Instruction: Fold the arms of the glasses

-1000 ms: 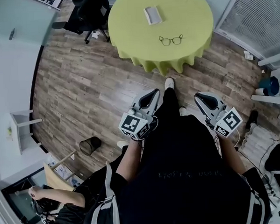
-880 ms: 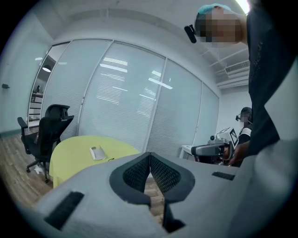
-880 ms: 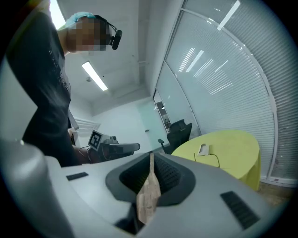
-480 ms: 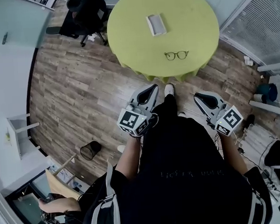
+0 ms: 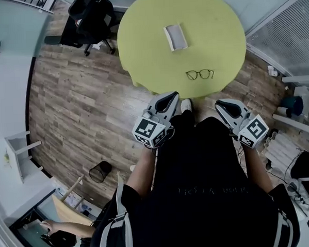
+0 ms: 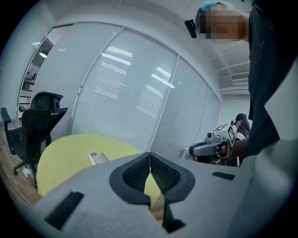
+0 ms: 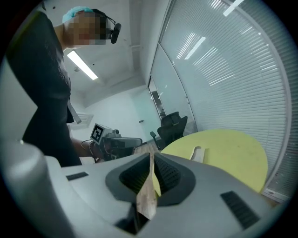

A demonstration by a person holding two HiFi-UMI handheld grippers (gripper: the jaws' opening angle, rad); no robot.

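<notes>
Black-framed glasses lie with arms spread on the round yellow-green table, near its front edge. A white case rests farther back on the table; it also shows as the white case and the white case in the gripper views. My left gripper is held at waist height just short of the table edge, jaws shut and empty. My right gripper hangs level with it, below and right of the glasses, also shut with nothing in it. The glasses are hidden in both gripper views.
A black office chair stands left of the table. A black waste bin and a white side table sit on the wood floor to the left. Another person's arm shows bottom left. Blinds run along the right.
The table and glasses have come closer, sliding down and right in the head view. Both grippers stay shut in front of the body.
</notes>
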